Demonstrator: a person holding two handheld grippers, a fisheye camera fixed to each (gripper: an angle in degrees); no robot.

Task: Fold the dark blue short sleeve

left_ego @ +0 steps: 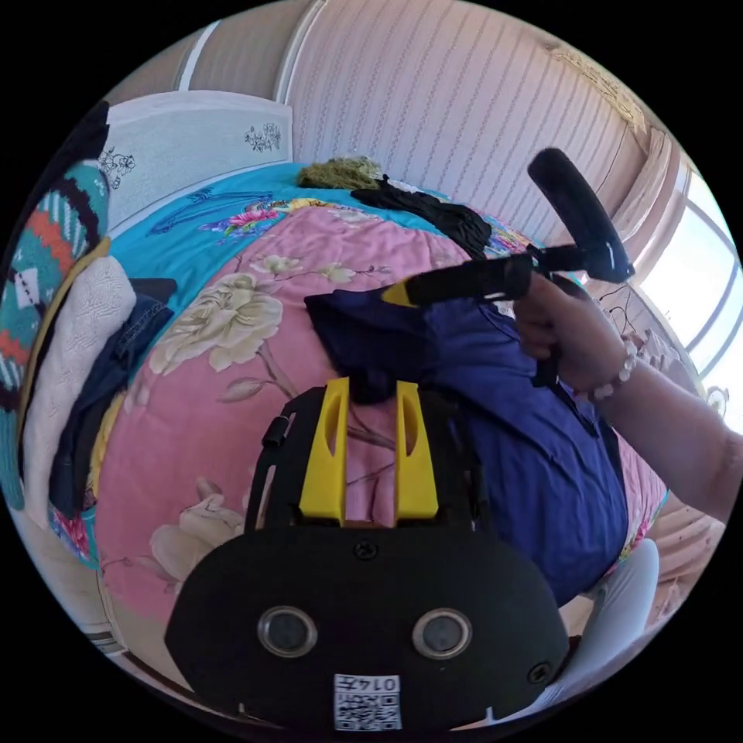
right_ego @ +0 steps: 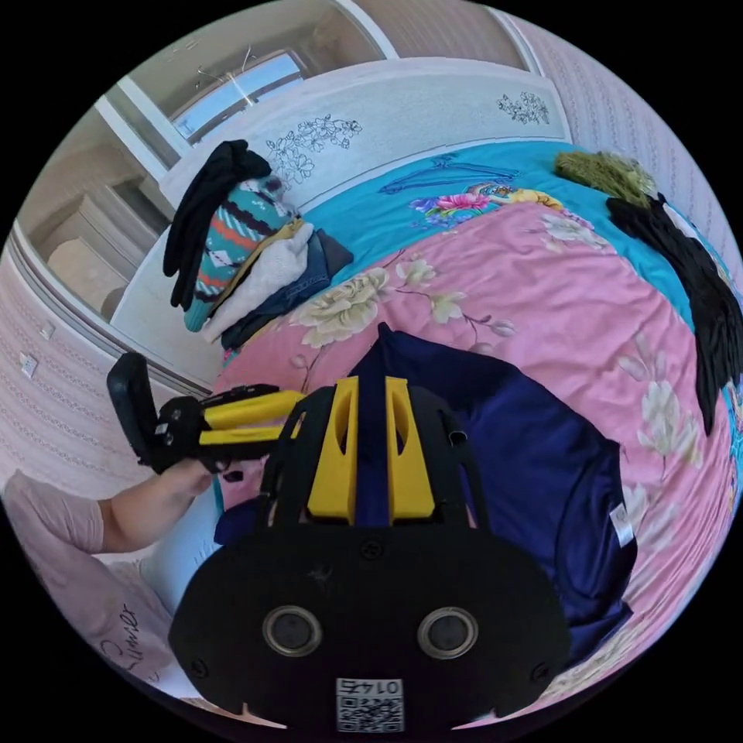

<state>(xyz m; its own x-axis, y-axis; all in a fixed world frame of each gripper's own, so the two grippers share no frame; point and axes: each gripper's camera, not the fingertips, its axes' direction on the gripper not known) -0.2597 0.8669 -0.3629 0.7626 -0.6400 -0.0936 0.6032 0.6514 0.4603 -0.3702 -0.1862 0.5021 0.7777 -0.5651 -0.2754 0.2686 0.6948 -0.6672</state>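
- Dark blue shirt (right_ego: 534,464) lies on pink floral bedspread (right_ego: 542,286), partly folded. In right gripper view it's spread ahead of & to right of that gripper's jaws.
- Left gripper (left_ego: 371,398): yellow jaws narrow, a bunched bit of shirt fabric sits right at the tips. Looks pinched, but can't tell for sure if both jaws press on it.
- Right gripper (right_ego: 371,387): jaws close together w/ a strip of blue cloth between them; whether it's clamped, can't tell.
- In left gripper view the right gripper crosses just beyond the left's tips, held by a hand (left_ego: 561,337), over the shirt.
- In right gripper view the left gripper sits beside the right's jaws, at the shirt's near edge.
- Stack of folded clothes (right_ego: 255,271) well beyond both grippers, by headboard (right_ego: 433,116).
- Black garment (right_ego: 696,286) far off to the side, apart from shirt.
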